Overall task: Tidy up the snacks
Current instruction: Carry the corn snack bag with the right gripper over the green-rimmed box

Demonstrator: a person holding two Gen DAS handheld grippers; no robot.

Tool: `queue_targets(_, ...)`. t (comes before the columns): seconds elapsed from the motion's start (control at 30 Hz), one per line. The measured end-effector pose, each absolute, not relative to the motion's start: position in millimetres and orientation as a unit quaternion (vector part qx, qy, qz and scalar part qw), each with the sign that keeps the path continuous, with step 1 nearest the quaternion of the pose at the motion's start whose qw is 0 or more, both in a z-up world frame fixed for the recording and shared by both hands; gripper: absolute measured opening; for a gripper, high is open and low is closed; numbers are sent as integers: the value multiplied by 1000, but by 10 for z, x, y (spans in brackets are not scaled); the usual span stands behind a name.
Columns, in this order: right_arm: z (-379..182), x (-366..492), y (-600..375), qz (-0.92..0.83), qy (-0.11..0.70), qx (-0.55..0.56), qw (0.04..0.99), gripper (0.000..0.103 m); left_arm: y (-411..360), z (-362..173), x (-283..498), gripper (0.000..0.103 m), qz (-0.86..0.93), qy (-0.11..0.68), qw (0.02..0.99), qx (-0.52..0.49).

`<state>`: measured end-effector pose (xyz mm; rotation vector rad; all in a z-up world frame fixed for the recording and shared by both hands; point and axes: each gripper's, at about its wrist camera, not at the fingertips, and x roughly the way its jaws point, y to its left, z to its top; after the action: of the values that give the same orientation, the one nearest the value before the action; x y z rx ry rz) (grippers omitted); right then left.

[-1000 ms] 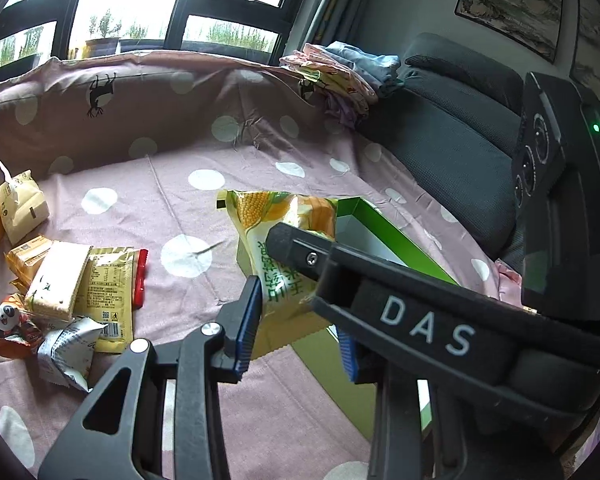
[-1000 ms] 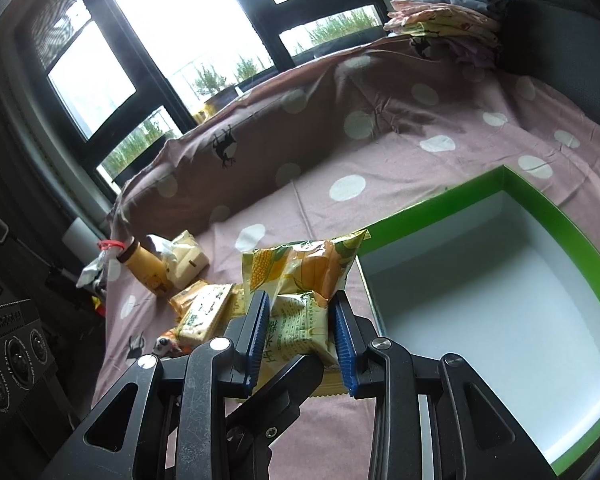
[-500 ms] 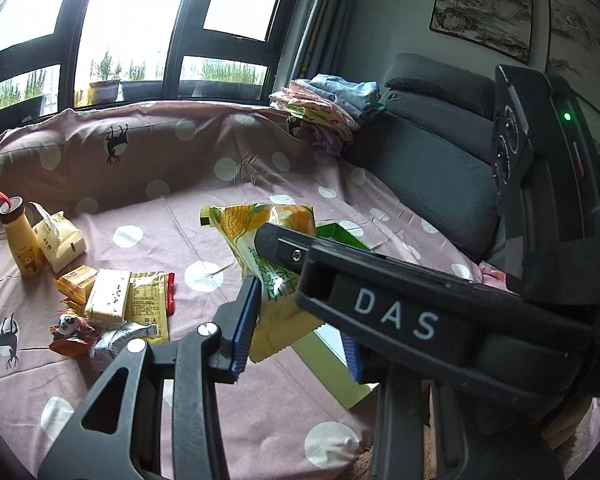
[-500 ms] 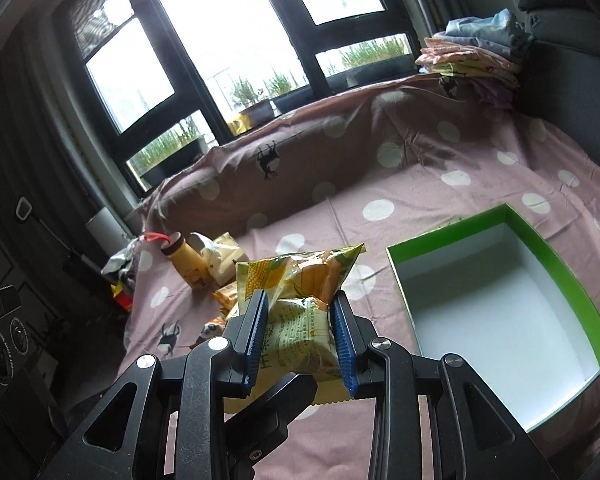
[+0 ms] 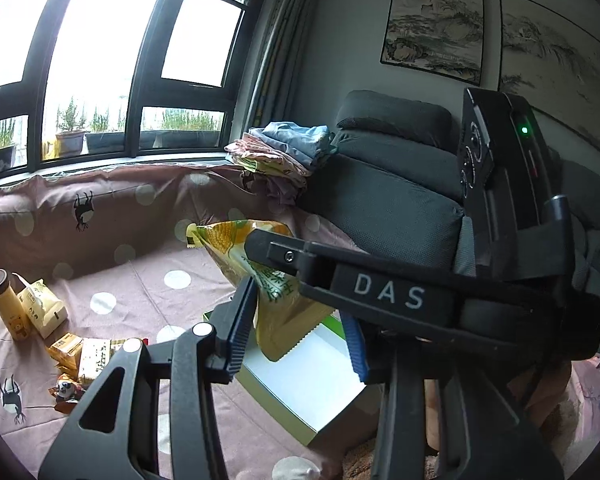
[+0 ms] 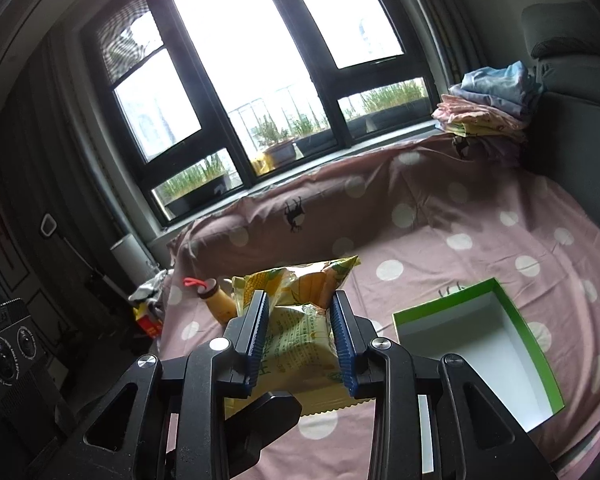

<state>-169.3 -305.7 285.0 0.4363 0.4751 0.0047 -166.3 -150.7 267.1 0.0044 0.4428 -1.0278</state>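
Observation:
A yellow corn snack bag [image 6: 296, 336] hangs in the air, and my right gripper [image 6: 300, 300] is shut on it, blue pads pressing both sides. In the left wrist view the same bag [image 5: 276, 320] sits between the fingers of my left gripper [image 5: 298, 308], whose jaws are opening. Its right pad stands apart from the bag. One of the right gripper's fingers [image 5: 340, 272] crosses in front of that view. A green box with a white inside [image 6: 532, 344] lies open and empty on the bed, below and right of the bag; in the left wrist view the box [image 5: 320, 376] is below the bag.
A pile of small snack packs [image 5: 88, 356] lies on the pink dotted bedspread at the left, with a yellow bottle [image 5: 8, 304] and a pale carton [image 5: 44, 308] behind it. Folded clothes [image 5: 284, 148] sit by the window. A dark sofa cushion [image 5: 380, 200] borders the bed's right side.
Both grippers have risen together with the bag, so the bed and box look farther below. The left jaws stand a little wider. The right grip is unchanged.

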Motion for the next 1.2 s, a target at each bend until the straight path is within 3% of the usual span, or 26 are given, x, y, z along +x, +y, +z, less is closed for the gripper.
queue_targets(0.27, 2514, -1439, -3419, -23, 243, 242, 939, 35, -1858, 2419, -1259, 40, -506, 248, 826, -1)
queue_targets(0.53, 2389, -1590, -3701, -35, 236, 262, 935, 35, -2190, 2325, -1418, 40, -518, 262, 814, 14)
queue_targets(0.87, 1774, -1821, -4260, -89, 273, 312, 906, 35, -2878, 1757, -1511, 40, -519, 330, 786, 65)
queue_targets(1.2, 1149, -1444, -4478, -81, 325, 367, 868, 35, -3036, 1234, -1096, 40, -483, 400, 776, 66)
